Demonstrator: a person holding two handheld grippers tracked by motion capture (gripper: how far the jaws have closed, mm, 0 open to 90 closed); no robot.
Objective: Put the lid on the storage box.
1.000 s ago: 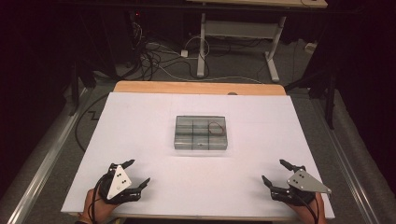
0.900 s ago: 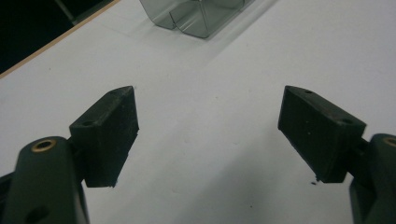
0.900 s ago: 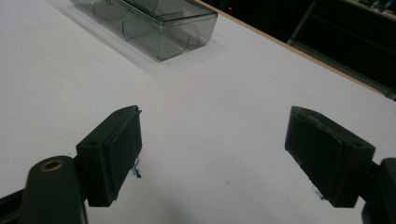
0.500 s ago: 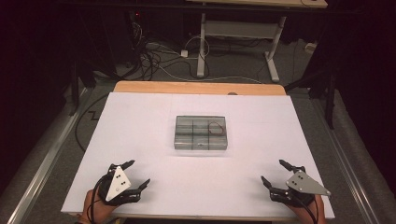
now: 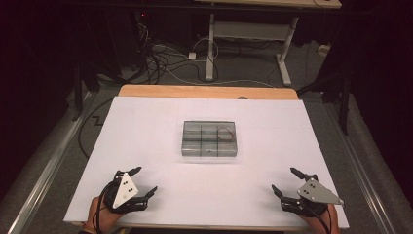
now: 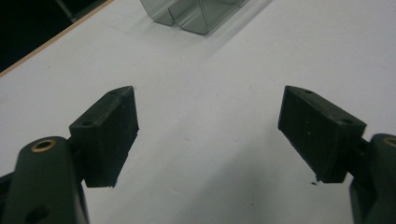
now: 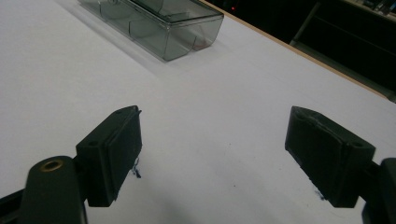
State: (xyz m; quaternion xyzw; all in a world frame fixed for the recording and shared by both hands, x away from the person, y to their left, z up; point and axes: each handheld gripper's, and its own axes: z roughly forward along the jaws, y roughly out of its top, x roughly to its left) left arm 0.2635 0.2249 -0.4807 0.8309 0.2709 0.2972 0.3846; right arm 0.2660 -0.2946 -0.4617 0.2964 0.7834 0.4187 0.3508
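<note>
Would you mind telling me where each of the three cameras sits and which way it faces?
High view: above the person's side, looking forward and down on the white table and clear box; shows both hands, the left tool and right tool.
Left gripper view: rides the left tool, low over the table, facing the box; its open jaws show.
Right gripper view: rides the right tool, facing the box; its open jaws show.
All three share the box and table.

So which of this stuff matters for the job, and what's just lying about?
In play:
clear box
rubber band in its far right compartment
left gripper, open
right gripper, open

Lying about:
cables on the floor
desk frame behind
</note>
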